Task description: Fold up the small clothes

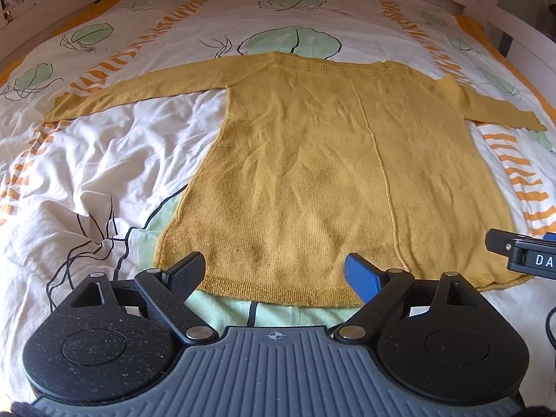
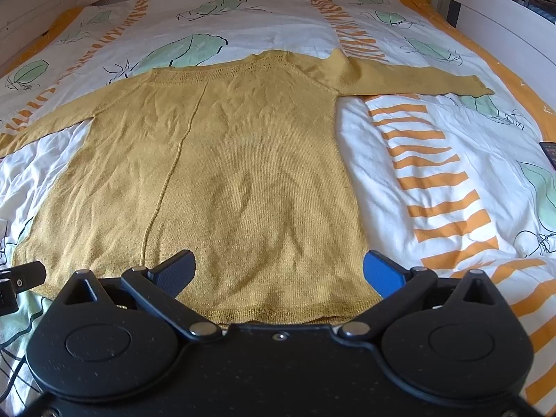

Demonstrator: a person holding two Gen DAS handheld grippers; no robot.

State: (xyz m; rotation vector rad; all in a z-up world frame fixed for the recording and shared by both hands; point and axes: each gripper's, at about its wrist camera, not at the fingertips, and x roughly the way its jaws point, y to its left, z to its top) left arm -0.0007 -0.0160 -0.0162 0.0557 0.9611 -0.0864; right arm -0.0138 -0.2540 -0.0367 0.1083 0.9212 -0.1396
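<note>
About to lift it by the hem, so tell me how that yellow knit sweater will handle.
The sweater looks like thin, loose knit lying flat with soft wrinkles, so it will probably drape limply. Its spread sleeves would likely trail and dangle. The soft, rumpled duvet beneath may drag on it rather than let it slide.

The sweater's left cuff runs off the right-wrist view's edge. A dark object there is cut off, unidentifiable.
</note>
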